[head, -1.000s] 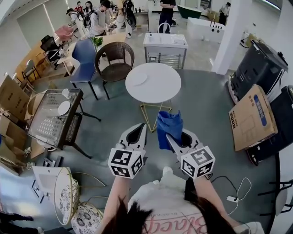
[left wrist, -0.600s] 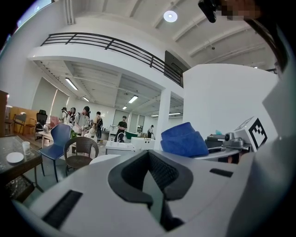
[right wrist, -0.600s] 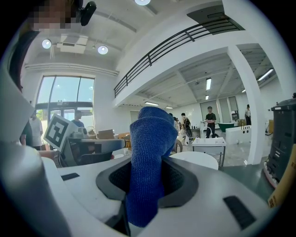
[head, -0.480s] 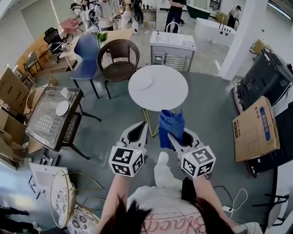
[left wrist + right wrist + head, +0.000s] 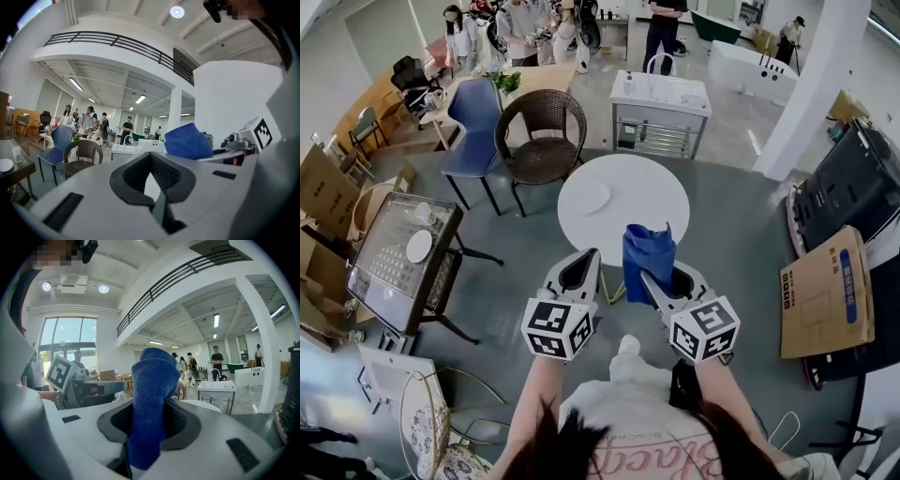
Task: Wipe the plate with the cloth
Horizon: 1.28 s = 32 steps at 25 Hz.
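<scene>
The left gripper (image 5: 589,258) and right gripper (image 5: 649,279) hover by the round tabletop's (image 5: 661,202) near edge, grey floor (image 5: 516,281) around. Right fingers (image 5: 206,441) pinch the blue cloth (image 5: 648,253); left fingers (image 5: 93,201) are pressed together, empty.

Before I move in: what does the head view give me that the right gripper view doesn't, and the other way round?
Only the head view shows the plate, lying on the round white table just ahead. Only the right gripper view shows the right gripper up close, its jaws pinched on the lower end of the blue cloth. Both show that cloth standing up out of the right gripper, with the left gripper beside it.
</scene>
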Each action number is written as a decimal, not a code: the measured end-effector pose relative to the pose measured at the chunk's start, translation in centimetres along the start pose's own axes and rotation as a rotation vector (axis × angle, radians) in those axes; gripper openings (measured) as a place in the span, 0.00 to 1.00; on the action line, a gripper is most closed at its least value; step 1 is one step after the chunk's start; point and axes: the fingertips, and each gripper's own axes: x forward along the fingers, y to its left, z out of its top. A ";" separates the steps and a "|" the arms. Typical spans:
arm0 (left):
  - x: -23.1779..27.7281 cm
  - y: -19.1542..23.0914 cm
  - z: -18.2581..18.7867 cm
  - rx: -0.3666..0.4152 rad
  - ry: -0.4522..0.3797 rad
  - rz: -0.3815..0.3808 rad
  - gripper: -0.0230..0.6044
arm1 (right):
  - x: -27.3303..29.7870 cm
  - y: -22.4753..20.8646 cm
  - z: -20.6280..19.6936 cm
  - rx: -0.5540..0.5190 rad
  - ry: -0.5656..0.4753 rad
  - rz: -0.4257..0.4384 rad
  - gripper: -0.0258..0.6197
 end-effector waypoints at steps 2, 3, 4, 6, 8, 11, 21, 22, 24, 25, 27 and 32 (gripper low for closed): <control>2.1 0.8 0.5 -0.003 -0.001 -0.001 0.05 | 1.5 -1.5 0.6 -0.007 0.007 0.015 0.24; 3.0 1.2 0.7 -0.005 -0.002 -0.006 0.05 | 2.2 -2.2 0.9 -0.012 0.009 0.021 0.24; 4.0 1.5 0.8 -0.007 -0.004 -0.009 0.05 | 2.8 -2.9 1.1 -0.017 0.011 0.025 0.24; 5.7 2.2 1.1 -0.012 -0.008 -0.003 0.05 | 4.0 -4.5 1.6 -0.022 0.014 0.031 0.24; 7.0 2.9 1.2 -0.020 -0.011 0.012 0.05 | 5.1 -5.7 2.0 -0.023 0.016 0.037 0.24; 8.8 3.9 0.9 -0.023 0.008 0.024 0.05 | 6.6 -7.6 2.2 -0.007 0.022 0.035 0.24; 14.2 9.6 -0.3 -0.074 0.087 0.021 0.06 | 13.4 -10.9 2.3 0.030 0.064 0.036 0.24; 15.0 10.3 -0.2 -0.084 0.096 0.017 0.08 | 14.1 -11.4 2.4 0.034 0.068 0.034 0.24; 16.4 11.6 -0.2 -0.097 0.115 0.005 0.12 | 15.8 -12.2 2.7 0.046 0.074 0.031 0.24; 17.1 12.2 -0.3 -0.103 0.126 -0.001 0.13 | 16.7 -12.7 2.8 0.050 0.077 0.029 0.24; 18.3 13.7 -0.6 -0.111 0.148 -0.004 0.18 | 18.4 -13.4 2.9 0.053 0.083 0.026 0.24; 21.3 16.9 -1.3 -0.174 0.187 -0.032 0.40 | 22.4 -15.0 3.2 0.064 0.099 0.012 0.24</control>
